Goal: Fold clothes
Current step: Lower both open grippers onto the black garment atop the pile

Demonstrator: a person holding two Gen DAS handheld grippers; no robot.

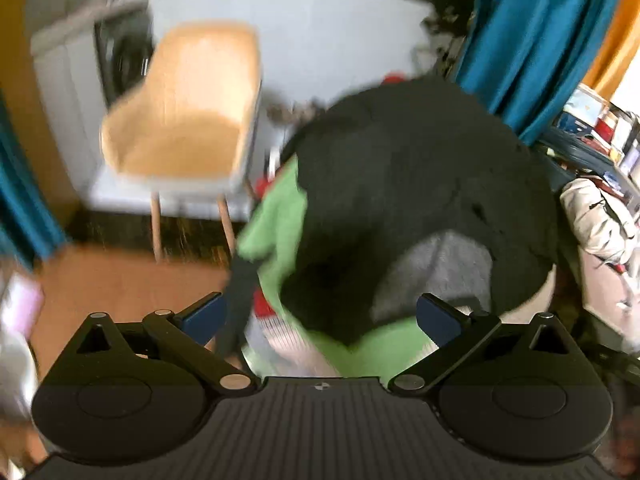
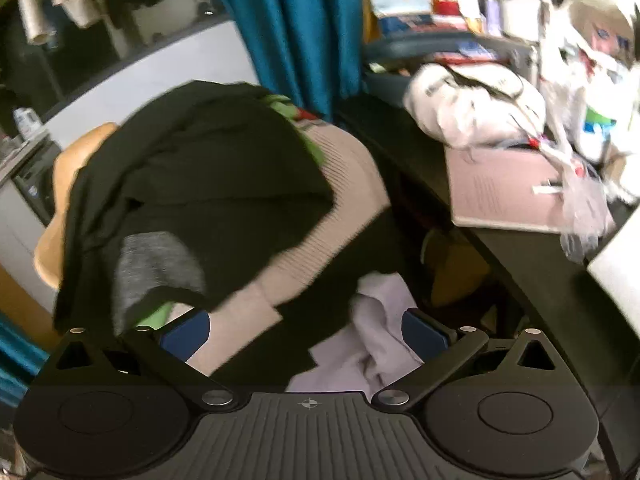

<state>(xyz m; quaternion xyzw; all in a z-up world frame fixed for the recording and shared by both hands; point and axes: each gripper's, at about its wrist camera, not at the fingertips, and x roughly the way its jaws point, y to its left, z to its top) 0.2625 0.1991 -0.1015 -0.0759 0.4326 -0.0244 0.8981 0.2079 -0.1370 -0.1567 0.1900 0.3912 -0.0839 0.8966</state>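
Observation:
A heap of clothes fills the middle of both views. On top lies a black garment [image 1: 408, 184] [image 2: 192, 168] with a grey lining patch [image 1: 440, 272] [image 2: 156, 268]. Under it show a green garment [image 1: 280, 216], a beige ribbed knit [image 2: 352, 188] and a pale lilac cloth [image 2: 376, 344]. My left gripper [image 1: 320, 320] is open just in front of the heap, blue pads wide apart, nothing held. My right gripper [image 2: 308, 334] is also open, its pads on either side of the beige and lilac cloth. The left view is motion-blurred.
A tan shell chair [image 1: 188, 108] stands behind the heap, left. Teal curtains [image 1: 532, 36] [image 2: 288, 28] hang behind. A dark desk [image 2: 500, 248] on the right carries a pink pad [image 2: 516, 188], a white jacket [image 2: 472, 104] and clutter. An orange-brown floor [image 1: 120, 280] lies at lower left.

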